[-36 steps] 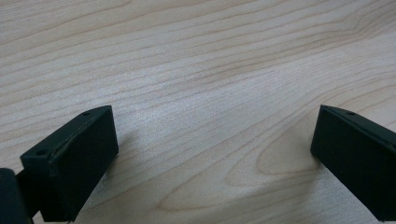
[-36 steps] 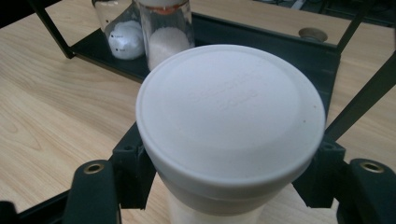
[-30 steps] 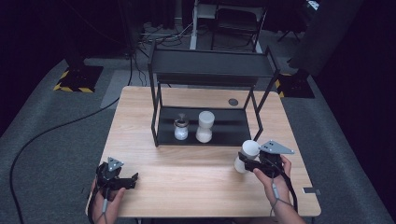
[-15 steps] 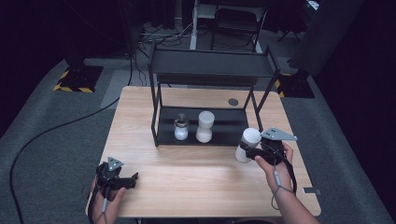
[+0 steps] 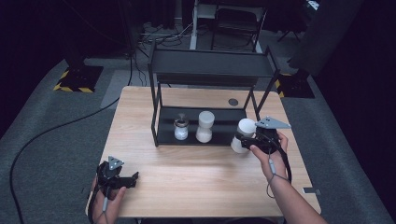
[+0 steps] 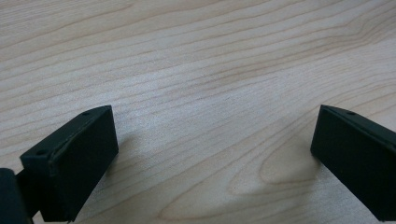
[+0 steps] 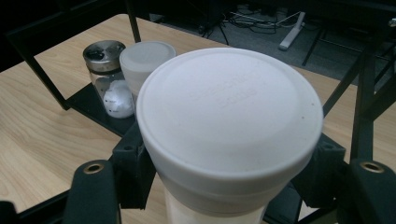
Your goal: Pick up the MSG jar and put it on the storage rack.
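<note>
White container [image 5: 243,134] stands upright, long axis vertical, clamped by right hand-held gripper [image 5: 250,138].

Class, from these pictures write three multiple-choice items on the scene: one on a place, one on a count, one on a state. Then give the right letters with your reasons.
1. Where does the glass jar stand?
A. on the rack's lower shelf
B. on the rack's top shelf
C. on the floor

2. How many containers stand on the lower shelf?
A. two
B. four
C. none

3. How does the left gripper stand?
A. jaws open, nothing between them
B. shut on a jar
C. shut on a cable

Answers: 1 A, the jar sits under the top shelf beside the white bottle. 2 A, jar and bottle; the third, the white container, is in the right gripper. 3 A, bare table between its jaws.
</note>
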`<state>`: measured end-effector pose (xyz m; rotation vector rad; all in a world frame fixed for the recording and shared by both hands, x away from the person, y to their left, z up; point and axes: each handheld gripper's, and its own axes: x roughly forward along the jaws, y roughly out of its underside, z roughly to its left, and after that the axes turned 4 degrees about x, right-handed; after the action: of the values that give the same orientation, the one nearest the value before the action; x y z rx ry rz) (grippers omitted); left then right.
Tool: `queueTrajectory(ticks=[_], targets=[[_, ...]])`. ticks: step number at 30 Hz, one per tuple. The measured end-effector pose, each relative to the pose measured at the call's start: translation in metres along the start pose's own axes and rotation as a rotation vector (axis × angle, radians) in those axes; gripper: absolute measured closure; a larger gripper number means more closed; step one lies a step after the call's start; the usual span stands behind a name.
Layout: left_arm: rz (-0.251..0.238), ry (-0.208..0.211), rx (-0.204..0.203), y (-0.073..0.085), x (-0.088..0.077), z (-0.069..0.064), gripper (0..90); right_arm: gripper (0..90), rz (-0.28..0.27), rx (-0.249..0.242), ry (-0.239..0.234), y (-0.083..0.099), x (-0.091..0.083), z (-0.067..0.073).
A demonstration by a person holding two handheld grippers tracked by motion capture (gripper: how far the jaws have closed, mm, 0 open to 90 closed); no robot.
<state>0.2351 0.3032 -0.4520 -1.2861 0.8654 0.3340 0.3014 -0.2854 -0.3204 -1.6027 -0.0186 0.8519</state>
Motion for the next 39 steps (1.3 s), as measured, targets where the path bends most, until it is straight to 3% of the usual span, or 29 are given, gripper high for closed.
queueTrajectory(ticks=[11,18,39], targets=[[-0.002,0.002,0.003,0.0,0.001,0.0,0.2,33.8,-0.009,0.003,0.007,-0.013,0.019,-0.004],[-0.004,0.005,0.005,0.0,0.001,0.0,0.2,33.8,0.011,-0.017,0.011,-0.018,0.04,-0.004],[-0.004,0.007,0.008,0.0,0.001,0.001,0.3,33.8,0.071,-0.012,0.021,-0.017,0.089,-0.004]])
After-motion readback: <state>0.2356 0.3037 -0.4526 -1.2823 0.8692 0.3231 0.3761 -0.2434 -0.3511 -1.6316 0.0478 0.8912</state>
